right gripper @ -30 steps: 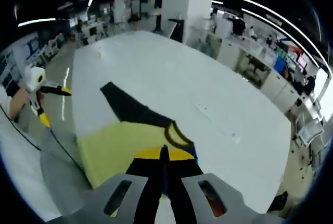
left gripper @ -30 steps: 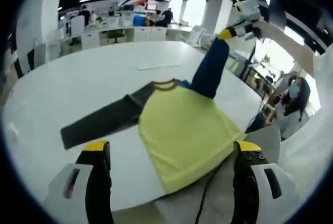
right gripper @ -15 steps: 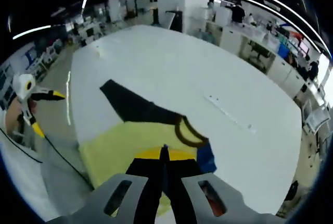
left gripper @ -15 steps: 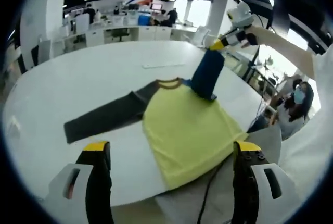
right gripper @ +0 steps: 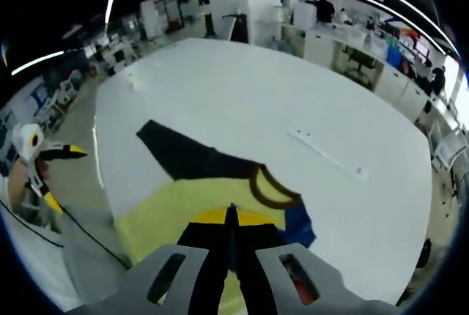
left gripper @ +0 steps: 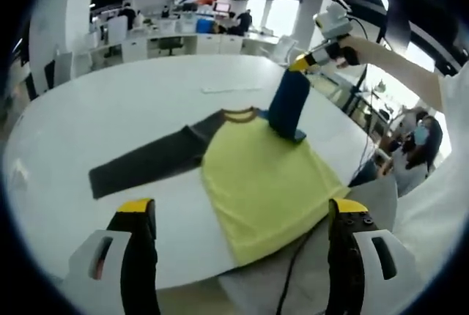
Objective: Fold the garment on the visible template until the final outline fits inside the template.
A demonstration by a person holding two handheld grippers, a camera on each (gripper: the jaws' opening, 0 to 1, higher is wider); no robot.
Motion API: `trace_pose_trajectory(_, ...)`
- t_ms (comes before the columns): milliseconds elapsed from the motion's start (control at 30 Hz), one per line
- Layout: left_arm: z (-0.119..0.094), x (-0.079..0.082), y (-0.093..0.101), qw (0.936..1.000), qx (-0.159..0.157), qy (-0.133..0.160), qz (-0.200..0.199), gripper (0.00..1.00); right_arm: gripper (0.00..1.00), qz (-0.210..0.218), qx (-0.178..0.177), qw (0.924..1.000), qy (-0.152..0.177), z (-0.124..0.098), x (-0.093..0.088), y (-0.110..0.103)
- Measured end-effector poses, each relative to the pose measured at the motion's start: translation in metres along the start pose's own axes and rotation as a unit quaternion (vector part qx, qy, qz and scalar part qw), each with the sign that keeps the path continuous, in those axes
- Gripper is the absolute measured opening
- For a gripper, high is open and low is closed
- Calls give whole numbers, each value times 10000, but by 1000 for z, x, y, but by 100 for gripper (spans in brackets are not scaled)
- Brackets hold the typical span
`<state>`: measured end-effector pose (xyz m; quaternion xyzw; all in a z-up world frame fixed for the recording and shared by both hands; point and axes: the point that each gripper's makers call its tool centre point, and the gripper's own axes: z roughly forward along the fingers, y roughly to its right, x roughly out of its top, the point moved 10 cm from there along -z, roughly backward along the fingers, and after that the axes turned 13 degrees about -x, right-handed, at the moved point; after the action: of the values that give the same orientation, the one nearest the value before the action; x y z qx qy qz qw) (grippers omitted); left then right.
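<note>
Left gripper view: the left gripper, jaws gaping and holding nothing, is hovering near the yellow garment lying on the white table. Right gripper view: the right gripper, jaws pinched closed, is lifting the garment's blue sleeve.

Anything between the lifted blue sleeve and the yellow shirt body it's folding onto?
Nothing visible. The right gripper, shut on the blue sleeve, holds it above the bare yellow body. The dark sleeve lies off to the side on the table.
</note>
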<state>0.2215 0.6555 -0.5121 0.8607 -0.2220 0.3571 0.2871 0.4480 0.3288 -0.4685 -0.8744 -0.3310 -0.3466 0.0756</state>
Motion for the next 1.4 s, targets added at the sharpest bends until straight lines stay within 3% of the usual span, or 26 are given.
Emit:
trace_pose_trajectory(300, 2, -2, -4, 10000, 29, 4, -71, 94, 2, 257, 114, 9995, -112, 14, 1, -8)
trace_pose_trajectory(400, 2, -2, -4, 10000, 31, 27, -77, 94, 2, 539, 245, 9982, -105, 20, 2, -13)
trace_pose_trajectory(700, 0, -7, -3, 9998, 82, 59, -159, 94, 2, 939, 164, 9954, -20, 36, 8, -18)
trace_pose_trajectory(933, -3, -12, -1, 9997, 118, 74, -224, 93, 2, 1087, 180, 9937, -212, 49, 7, -27)
trace_pose_trajectory(1167, -5, -13, 0, 9995, 162, 124, -227, 93, 2, 2055, 423, 9775, -230, 62, 7, -43)
trace_pose_trajectory(1300, -6, -15, 0, 9995, 161, 137, -254, 93, 2, 1843, 273, 9823, -201, 62, 7, -47)
trace_pose_trajectory(1400, -7, -18, -1, 9993, 172, 141, -288, 93, 2, 1890, 168, 9818, -77, 59, 11, -45)
